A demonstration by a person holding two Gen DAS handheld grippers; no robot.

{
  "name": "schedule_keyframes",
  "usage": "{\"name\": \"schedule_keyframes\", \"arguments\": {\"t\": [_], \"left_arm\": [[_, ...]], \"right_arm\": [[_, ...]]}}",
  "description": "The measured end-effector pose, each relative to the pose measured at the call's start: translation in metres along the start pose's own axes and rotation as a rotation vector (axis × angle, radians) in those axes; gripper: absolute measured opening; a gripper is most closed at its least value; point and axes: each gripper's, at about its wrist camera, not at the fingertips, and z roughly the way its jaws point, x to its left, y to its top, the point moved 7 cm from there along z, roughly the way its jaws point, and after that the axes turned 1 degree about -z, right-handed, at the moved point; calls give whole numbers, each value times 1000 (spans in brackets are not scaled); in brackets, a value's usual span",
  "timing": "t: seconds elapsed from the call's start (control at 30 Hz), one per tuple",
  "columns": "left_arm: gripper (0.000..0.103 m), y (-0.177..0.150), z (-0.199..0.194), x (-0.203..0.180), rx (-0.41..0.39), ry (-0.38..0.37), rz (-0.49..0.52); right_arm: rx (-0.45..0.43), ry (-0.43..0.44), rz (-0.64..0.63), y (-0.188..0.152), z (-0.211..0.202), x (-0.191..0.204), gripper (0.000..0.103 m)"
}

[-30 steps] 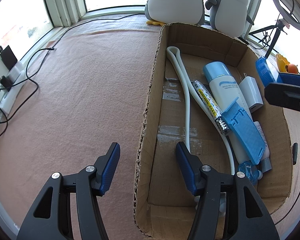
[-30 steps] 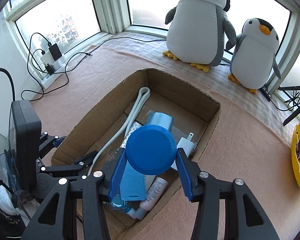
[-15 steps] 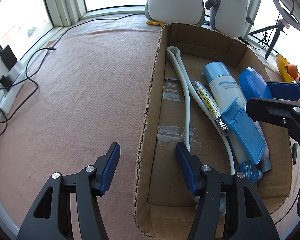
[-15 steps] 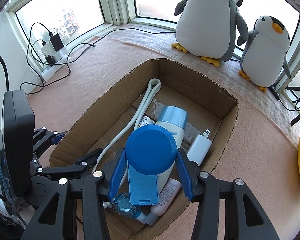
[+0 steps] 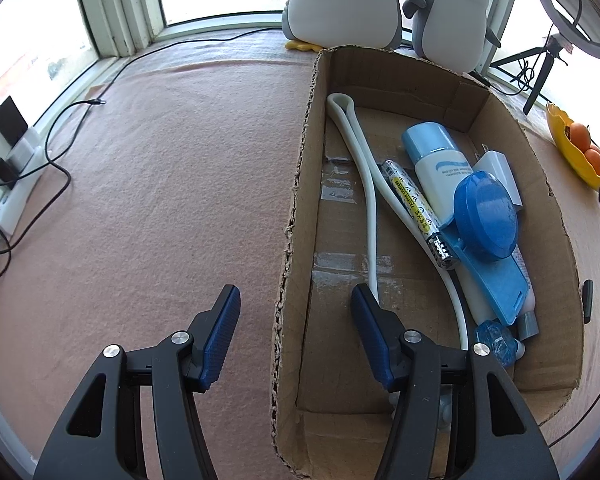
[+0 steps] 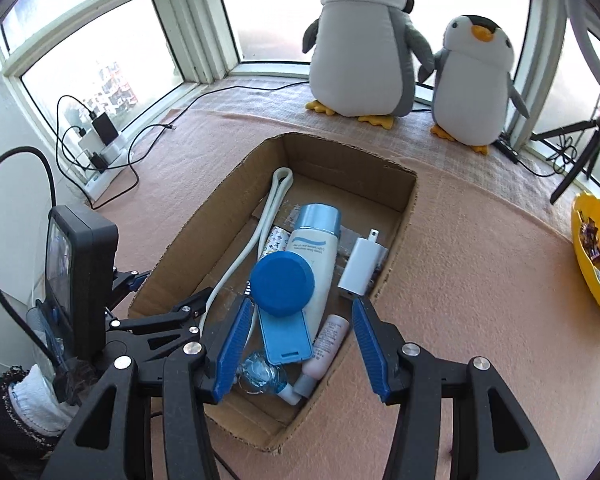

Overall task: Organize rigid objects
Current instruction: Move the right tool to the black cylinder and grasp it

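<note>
Newly deposited: round blue container point(image 6: 282, 283), lying on the flat blue case point(image 6: 286, 336) and white bottle point(image 6: 314, 254) inside the cardboard box point(image 6: 396, 240), right of centre. Half a second ago the right gripper point(image 6: 298, 334) carried it; now its jaws are opening, empty, above the box's near end. This item looks stowed. Left gripper point(image 5: 296, 334): fingers spread either side of the box's left wall, not pressing it. White charger point(image 6: 360, 266) at the right wall. Near-corner items partly covered; a clear bluish object point(image 6: 260, 374) is unidentifiable.
</note>
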Motion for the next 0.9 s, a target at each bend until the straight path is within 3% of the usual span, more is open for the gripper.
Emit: {"name": "schedule_keyframes", "arguments": {"t": [0.2,0.4,0.6,0.7,0.9], "left_arm": [[58,1,1,0,-2,-14,16],[58,1,2,0,-5,-31,14],[58,0,2,2,-8,-50,3],[58,0,2,2,-9,-52,3],[58,-1,2,2,-9,-51,1]], "right_arm": [[-24,-71,153,-17,-33,-35,48],[12,-168,334,-46,-47,-81,48],[99,-227,509,-82,-38,-128,48],[140,-198,583,-98,-28,-143,48],[201,-216,619,-114,-9,-157,48]]}}
